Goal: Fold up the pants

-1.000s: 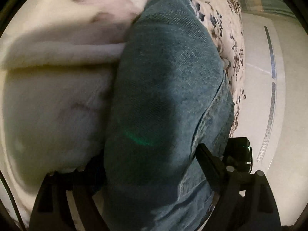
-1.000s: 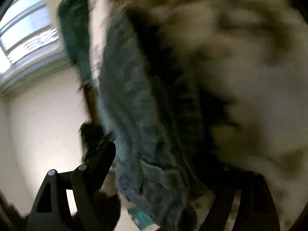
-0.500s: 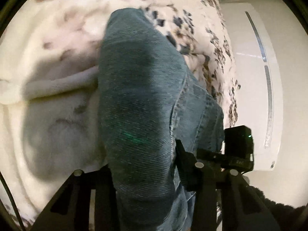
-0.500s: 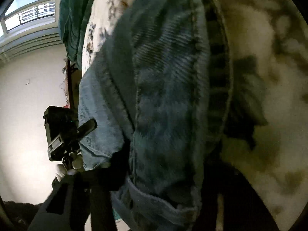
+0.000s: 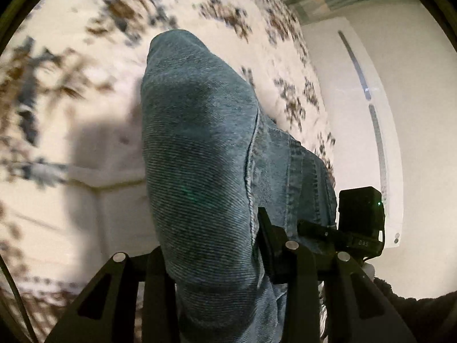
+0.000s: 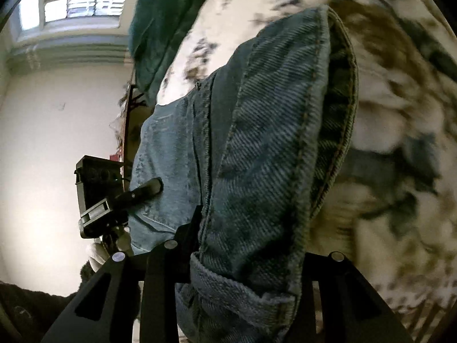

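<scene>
While both jaws are closing, the left tool (image 5: pixel 211 260) and right tool (image 6: pixel 245 260) clamp the jeans (image 5: pixel 200 148) (folded denim) above the bed (image 5: pixel 85 205).

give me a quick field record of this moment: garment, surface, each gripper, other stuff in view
garment: blue denim pants, bunched, hanging between both grippers
surface: white bedspread with dark floral print, below the pants
left gripper: clamped on a thick fold of denim
right gripper: jaws closing on denim near a hem
other: dark green cloth on the bed's far end; window top left in right view
</scene>
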Demonstrator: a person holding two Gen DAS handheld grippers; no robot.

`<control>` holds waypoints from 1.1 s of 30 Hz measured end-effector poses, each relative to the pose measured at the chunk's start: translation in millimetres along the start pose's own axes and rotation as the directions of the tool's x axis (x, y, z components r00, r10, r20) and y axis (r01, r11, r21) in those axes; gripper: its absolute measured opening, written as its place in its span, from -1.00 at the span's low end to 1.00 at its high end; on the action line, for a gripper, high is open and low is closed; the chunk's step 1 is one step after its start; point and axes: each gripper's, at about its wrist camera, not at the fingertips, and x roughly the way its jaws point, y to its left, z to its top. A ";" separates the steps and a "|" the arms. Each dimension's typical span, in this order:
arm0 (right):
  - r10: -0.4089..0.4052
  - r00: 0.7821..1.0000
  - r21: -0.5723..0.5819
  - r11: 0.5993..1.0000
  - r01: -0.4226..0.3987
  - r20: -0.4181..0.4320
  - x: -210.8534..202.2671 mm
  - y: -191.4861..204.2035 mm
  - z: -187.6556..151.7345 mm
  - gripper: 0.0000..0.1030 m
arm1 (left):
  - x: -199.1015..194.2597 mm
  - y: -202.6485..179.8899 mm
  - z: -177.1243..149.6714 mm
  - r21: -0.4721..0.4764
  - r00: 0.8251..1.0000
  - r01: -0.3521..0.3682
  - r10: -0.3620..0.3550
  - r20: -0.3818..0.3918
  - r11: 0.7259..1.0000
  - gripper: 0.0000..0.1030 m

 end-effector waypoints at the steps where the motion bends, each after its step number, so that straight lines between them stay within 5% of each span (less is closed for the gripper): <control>1: 0.001 1.000 -0.013 1.000 -0.001 -0.004 4.9 12.9 2.4 -0.35 | -19.9 8.2 5.0 -0.004 1.000 -0.003 0.003 0.018 1.000 -0.40; 11: 0.044 0.998 -0.158 0.986 -0.049 -0.037 134.8 173.4 30.1 -0.35 | -180.9 124.6 62.4 -0.022 0.991 -0.043 0.046 0.129 0.999 -0.39; 19: 0.104 0.991 -0.192 0.974 -0.119 -0.087 316.2 261.1 50.9 -0.35 | -271.2 272.7 115.6 -0.041 0.979 -0.133 0.138 0.150 0.990 -0.39; 24: 0.108 0.988 -0.192 0.973 -0.128 -0.111 419.7 265.8 66.9 -0.35 | -281.2 364.9 141.9 -0.054 0.981 -0.145 0.150 0.123 0.988 -0.38; 28: 0.056 0.990 -0.169 0.983 -0.078 -0.131 483.3 239.1 65.7 -0.35 | -253.7 442.2 150.2 -0.095 0.989 -0.131 0.137 0.052 0.987 -0.29; 30: -0.004 0.986 -0.159 0.987 -0.023 -0.170 511.9 218.8 59.7 -0.35 | -230.9 479.3 143.2 -0.136 0.990 -0.139 0.140 -0.001 0.981 0.08; 33: -0.046 0.980 -0.143 0.990 0.018 -0.192 531.2 201.8 60.4 -0.25 | -222.2 501.7 134.0 -0.161 0.998 -0.047 0.051 0.021 0.986 0.16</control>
